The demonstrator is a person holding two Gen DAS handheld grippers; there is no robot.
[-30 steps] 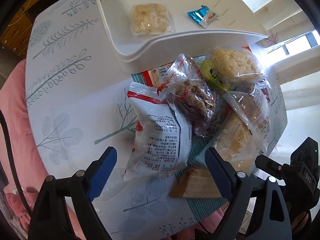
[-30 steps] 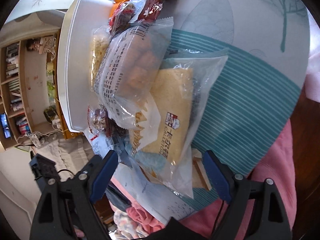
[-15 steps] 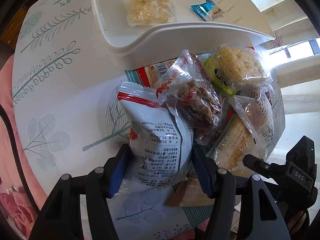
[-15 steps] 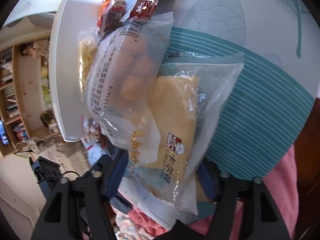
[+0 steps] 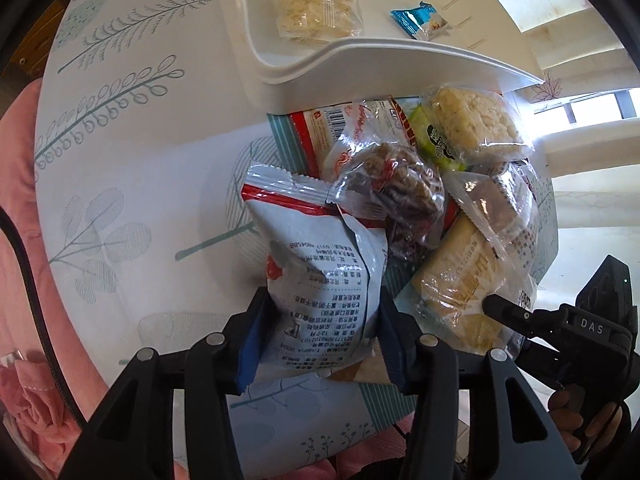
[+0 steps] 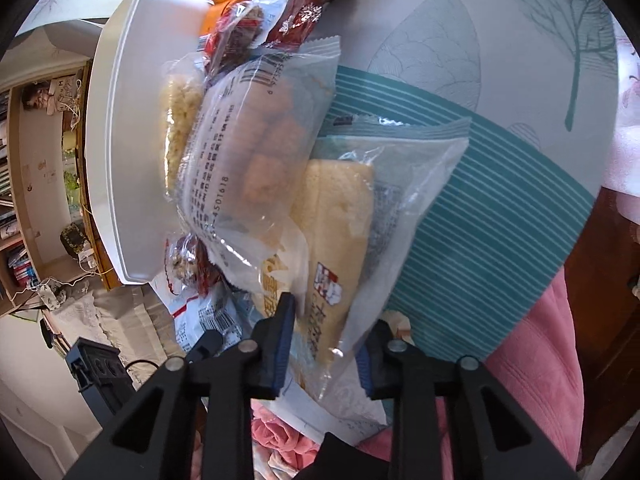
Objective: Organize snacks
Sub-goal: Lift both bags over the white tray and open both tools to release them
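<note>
white-red packet (image 5: 320, 276) | white tray (image 5: 360, 56) | leaf-print teal-striped tablecloth (image 6: 480, 208)

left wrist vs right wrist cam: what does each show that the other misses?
Left wrist only: the tray's inside, holding a pale rice cake and a small blue packet, and the left gripper shut on the white printed bag.

Right wrist only: a bookshelf, and the right gripper shut on the yellow cake pack.

Both: the white tray, the snack pile and the leaf-print tablecloth.
</note>
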